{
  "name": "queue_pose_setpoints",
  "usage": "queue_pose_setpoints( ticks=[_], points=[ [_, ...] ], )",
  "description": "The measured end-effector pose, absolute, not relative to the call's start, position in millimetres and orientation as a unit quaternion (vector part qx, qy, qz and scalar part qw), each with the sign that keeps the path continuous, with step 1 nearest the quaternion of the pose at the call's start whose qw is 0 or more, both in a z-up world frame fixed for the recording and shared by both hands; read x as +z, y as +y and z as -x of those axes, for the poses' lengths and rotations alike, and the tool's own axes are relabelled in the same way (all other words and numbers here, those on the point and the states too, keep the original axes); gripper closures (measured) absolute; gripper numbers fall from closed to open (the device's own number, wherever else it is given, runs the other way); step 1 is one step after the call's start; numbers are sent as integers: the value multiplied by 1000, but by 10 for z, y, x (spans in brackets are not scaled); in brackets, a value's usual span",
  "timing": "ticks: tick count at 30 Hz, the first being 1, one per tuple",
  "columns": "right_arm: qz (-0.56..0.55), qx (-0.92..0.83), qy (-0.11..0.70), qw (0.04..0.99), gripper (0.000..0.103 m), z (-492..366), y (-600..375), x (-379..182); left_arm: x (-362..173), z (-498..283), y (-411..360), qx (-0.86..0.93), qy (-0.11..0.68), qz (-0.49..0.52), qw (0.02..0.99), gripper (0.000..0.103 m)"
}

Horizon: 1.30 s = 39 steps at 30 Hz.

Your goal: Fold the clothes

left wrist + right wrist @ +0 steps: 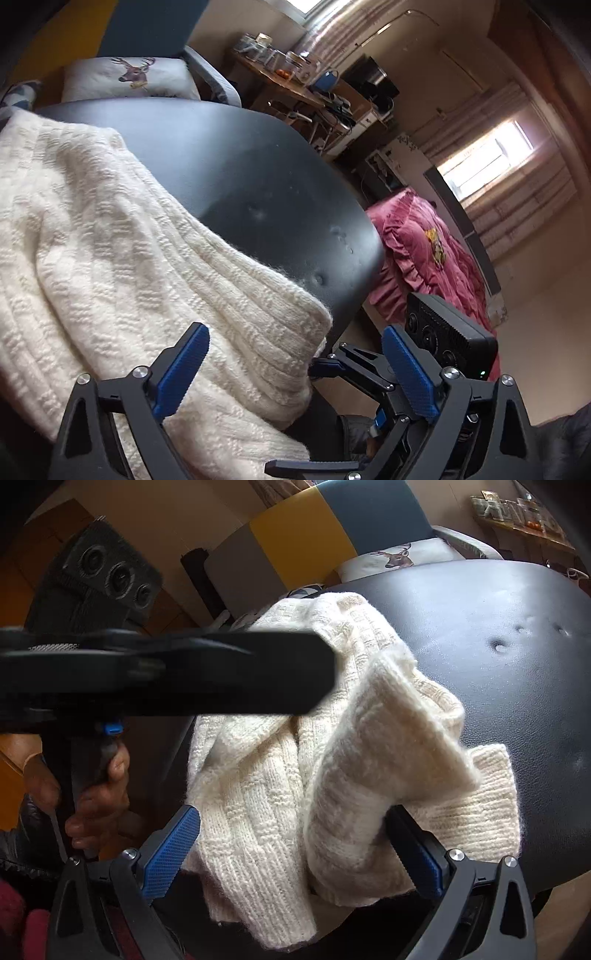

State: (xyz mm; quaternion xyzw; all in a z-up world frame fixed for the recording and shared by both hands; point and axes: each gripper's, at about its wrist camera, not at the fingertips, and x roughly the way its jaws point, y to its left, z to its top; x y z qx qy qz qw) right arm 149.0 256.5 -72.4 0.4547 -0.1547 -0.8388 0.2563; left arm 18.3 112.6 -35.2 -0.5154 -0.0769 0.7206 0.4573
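Observation:
A cream knitted sweater (110, 236) lies bunched on a round black padded table (236, 162). My left gripper (295, 365) is open, its blue-padded fingers on either side of the sweater's ribbed hem at the table's near edge. In the right wrist view the sweater (332, 760) hangs partly over the table (517, 664) edge. My right gripper (299, 845) is open, with a fold of the sweater lying between its fingers. The left gripper's black body (166, 672) crosses that view on the left, held by a hand (96, 801).
The right gripper's body (443, 336) shows past the table edge. A deer-print cushion (129, 77) sits on a chair behind the table. A pink bedspread (424, 251) lies on the right, a cluttered wooden desk (295, 81) at the back.

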Motion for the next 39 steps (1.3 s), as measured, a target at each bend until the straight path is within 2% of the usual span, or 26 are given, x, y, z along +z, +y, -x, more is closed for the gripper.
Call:
queue_pose_setpoints(
  ticks=[1, 3, 8, 9, 10, 12, 14, 15, 17, 18, 19, 21, 29, 32, 35, 39],
  points=[
    [-453, -841, -148, 257, 0, -1505, 2551, -729, -368, -185, 1222, 716, -57, 523, 459, 45],
    [-452, -842, -144, 256, 0, -1506, 2542, -756, -451, -194, 1412, 708, -7, 543, 451, 74],
    [-455, -841, -138, 257, 0, -1444, 2478, -807, -618, -208, 1530, 699, 18, 565, 437, 71],
    [-456, -841, -133, 257, 0, -1424, 2442, -810, -643, -195, 1526, 698, 18, 570, 434, 68],
    [-457, -841, -128, 258, 0, -1403, 2407, -814, -687, -179, 1531, 695, 22, 577, 428, 54],
    [-460, -843, -110, 255, 0, -1389, 2335, -811, -739, -162, 1535, 695, 28, 585, 418, 36],
    [-459, -847, -93, 250, 0, -1385, 2282, -790, -762, -156, 1536, 699, 31, 585, 409, 35],
    [-457, -850, -87, 247, 0, -1380, 2262, -775, -743, -166, 1546, 701, 36, 580, 413, 37],
    [-454, -854, -75, 242, 0, -1372, 2223, -746, -706, -198, 1562, 705, 45, 567, 425, 67],
    [-452, -857, -69, 240, 0, -1368, 2203, -732, -690, -210, 1560, 706, 45, 560, 430, 77],
    [-450, -859, -63, 237, 0, -1364, 2183, -717, -677, -199, 1527, 710, 35, 555, 432, 80],
    [-434, -867, -64, 236, 0, -1383, 2193, -627, -644, -174, 1431, 718, 9, 544, 434, 83],
    [-418, -867, -153, 225, 1, -1111, 2458, -385, -299, 43, 97, 754, -215, 466, 411, 83],
    [-417, -863, -186, 218, 1, -977, 2558, -324, -372, 35, -175, 754, -228, 472, 396, 82],
    [-417, -859, -218, 199, 1, -764, 2625, -273, -390, 34, -159, 750, -232, 475, 399, 94],
    [-446, -852, -239, 137, 1, -259, 2630, -339, -414, 32, -139, 744, -237, 478, 402, 96]
  ],
)
